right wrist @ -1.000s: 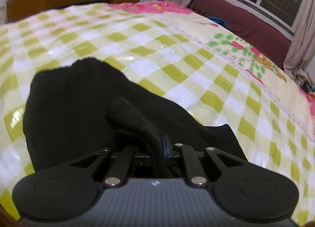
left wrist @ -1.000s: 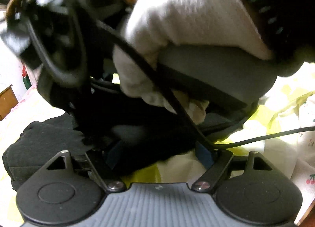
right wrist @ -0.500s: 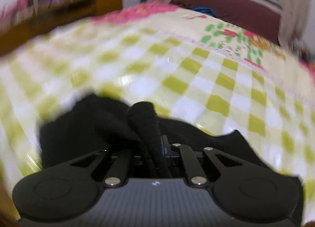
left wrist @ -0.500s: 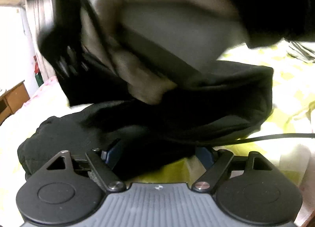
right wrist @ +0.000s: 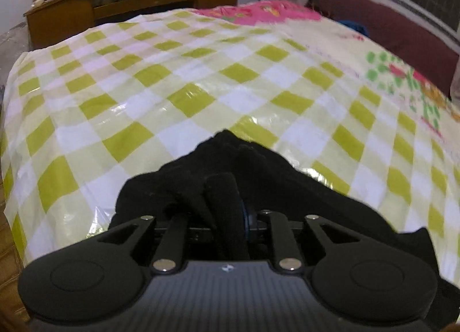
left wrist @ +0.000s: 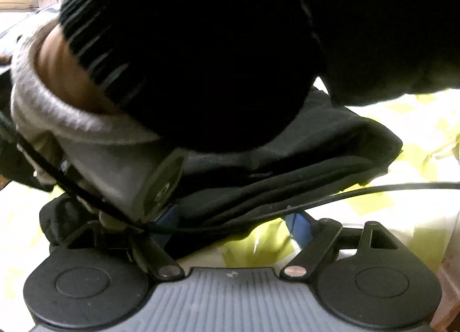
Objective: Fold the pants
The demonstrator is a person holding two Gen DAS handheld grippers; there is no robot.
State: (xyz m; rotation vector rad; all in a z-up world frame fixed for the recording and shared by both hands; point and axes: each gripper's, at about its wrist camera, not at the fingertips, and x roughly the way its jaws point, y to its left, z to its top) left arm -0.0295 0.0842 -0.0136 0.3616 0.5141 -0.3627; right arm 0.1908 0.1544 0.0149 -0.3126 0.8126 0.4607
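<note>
Right claw (right wrist: 230, 217) clamped on a bunched fold of the black pants (right wrist: 201, 182), low at 6 o'clock on the checked bed cover (right wrist: 172, 87). Left claw (left wrist: 230, 228) wide open, gripping nothing. Better to carry the fold level, then lay it edge to edge.

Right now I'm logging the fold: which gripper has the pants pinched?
The right gripper: its jaws are nearly shut on a bunched ridge of the black pants. The left gripper stands wide open, clamping nothing.
</note>
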